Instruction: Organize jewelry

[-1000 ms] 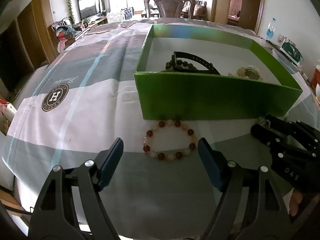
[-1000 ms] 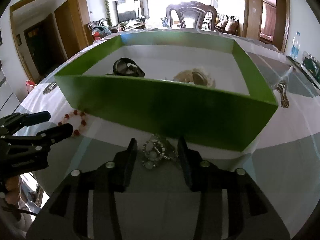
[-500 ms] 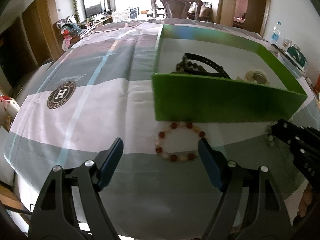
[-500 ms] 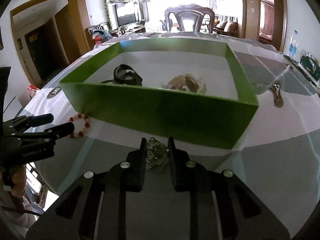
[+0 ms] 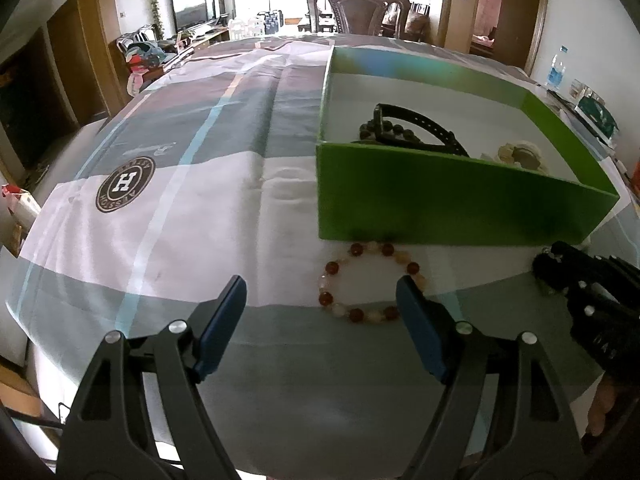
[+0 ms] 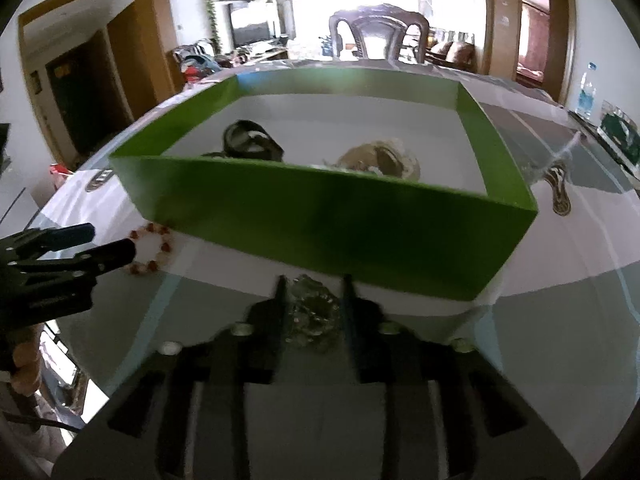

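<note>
1. The right gripper [image 6: 312,300] sits on the table [image 5: 200,220] just near of the green box [image 6: 320,216], with the silver piece [image 6: 310,312] directly between its fingers.
2. Its jaws have just been opening; they stand about half apart, and in the blurred frame it is unclear whether either pad touches the piece, which seems to rest on the table.
3. The piece is a crumpled clump with no clear long axis; the box wall rises just beyond it.
4. The left gripper [image 5: 320,308] hangs wide open and empty, with the bead bracelet [image 5: 370,282] ahead of it, toward its right finger [image 5: 416,320], flat against the box's near wall.
5. Each gripper has its own item closest; a watch [image 5: 416,130] and pale jewelry [image 5: 516,154] already lie in the box.
</note>
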Motion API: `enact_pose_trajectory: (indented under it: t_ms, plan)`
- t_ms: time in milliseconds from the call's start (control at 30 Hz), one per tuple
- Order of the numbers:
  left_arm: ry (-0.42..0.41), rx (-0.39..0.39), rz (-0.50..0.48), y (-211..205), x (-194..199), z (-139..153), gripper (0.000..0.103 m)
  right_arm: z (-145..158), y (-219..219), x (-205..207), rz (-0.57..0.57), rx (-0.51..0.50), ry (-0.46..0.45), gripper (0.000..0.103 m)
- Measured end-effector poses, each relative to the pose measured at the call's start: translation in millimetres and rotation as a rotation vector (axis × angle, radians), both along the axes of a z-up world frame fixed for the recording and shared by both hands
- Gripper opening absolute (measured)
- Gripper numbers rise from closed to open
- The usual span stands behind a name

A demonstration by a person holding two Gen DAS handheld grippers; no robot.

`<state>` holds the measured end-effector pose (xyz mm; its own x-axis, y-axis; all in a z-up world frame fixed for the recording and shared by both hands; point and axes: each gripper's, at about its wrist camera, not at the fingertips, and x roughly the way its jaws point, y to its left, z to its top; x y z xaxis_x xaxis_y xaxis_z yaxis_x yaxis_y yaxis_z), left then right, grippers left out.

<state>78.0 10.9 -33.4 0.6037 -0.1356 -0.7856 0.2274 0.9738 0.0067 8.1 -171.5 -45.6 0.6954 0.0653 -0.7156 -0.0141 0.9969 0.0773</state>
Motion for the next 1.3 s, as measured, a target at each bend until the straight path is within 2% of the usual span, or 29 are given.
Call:
enact_pose_trajectory:
  t_ms: [233,300,400,500,567,633,800,967,1233,1300]
  plan:
    - [0.017,-0.015,-0.022,-5,4,-5,0.077,-3,4,0,-0.008,-0.046,0.0,0.047]
    - [0.028,-0.028,-0.037,-6,4,-7,0.073,-3,7,0,0.001,-0.049,-0.004,0.037]
    - [0.033,-0.053,-0.072,-9,2,-6,0.06,-2,8,0,0.012,-0.046,-0.006,0.029]
    - [0.041,-0.077,-0.106,-12,-2,-5,0.042,-2,9,-2,0.025,-0.044,-0.007,0.026]
    - [0.044,-0.087,-0.127,-15,-5,-4,0.023,-2,10,-3,0.031,-0.035,-0.007,0.026]
    - [0.042,-0.076,-0.139,-18,-8,-2,0.015,-1,11,-5,0.036,-0.03,-0.007,0.025]
    - [0.036,-0.051,-0.12,-20,-11,0,0.015,-1,12,-7,0.04,-0.027,-0.006,0.024]
    - [0.051,-0.033,-0.089,-19,-5,-5,0.04,-1,12,-7,0.038,-0.025,-0.002,0.025]
    - [0.038,-0.013,-0.092,-24,-2,-8,0.04,-1,17,-8,0.039,-0.046,-0.003,0.031]
    - [0.03,-0.001,-0.091,-25,-2,-8,0.03,-1,18,-8,0.038,-0.055,-0.004,0.031]
